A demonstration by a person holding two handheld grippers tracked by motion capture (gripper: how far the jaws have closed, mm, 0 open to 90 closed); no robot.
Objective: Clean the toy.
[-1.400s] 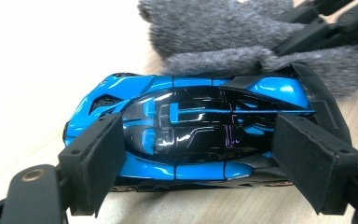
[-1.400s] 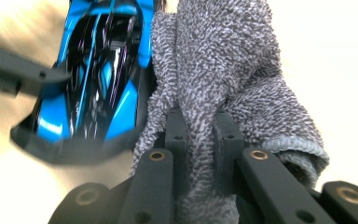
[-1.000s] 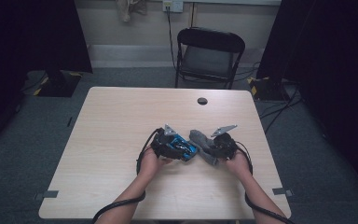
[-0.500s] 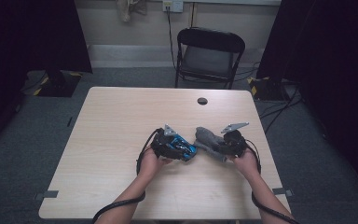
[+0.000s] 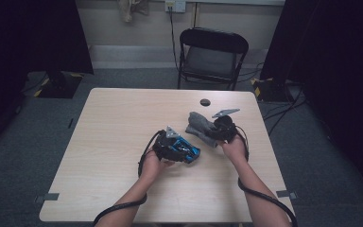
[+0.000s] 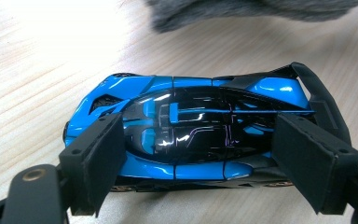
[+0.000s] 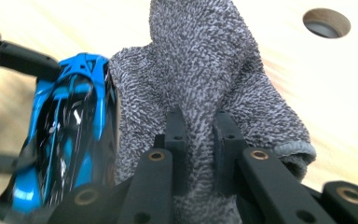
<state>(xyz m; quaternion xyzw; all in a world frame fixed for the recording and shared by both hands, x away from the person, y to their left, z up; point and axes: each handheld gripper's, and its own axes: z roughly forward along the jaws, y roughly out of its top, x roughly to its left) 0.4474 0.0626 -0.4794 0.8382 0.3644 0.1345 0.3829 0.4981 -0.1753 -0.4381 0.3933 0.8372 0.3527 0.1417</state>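
A blue and black toy car (image 6: 186, 126) rests on the light wooden table (image 5: 118, 123). My left gripper (image 6: 198, 128) is shut on it, one black pad at its nose and one at its tail. In the high view the left gripper (image 5: 183, 149) holds the car (image 5: 194, 152) near the table's middle. My right gripper (image 7: 199, 116) is shut on a grey terry cloth (image 7: 200, 65), pinched between its narrow jaws. The high view has the right gripper (image 5: 211, 132) lifting the cloth (image 5: 198, 122) just right of and beyond the car.
A dark round hole (image 5: 205, 102) sits in the table beyond the cloth, and the right gripper view has it too (image 7: 326, 22). A black folding chair (image 5: 212, 52) stands behind the far edge. Cables trail from both grippers toward the near edge.
My right gripper has moved up and to the right with the grey cloth, drawing it away from the car. The left gripper and the car have stayed in place.
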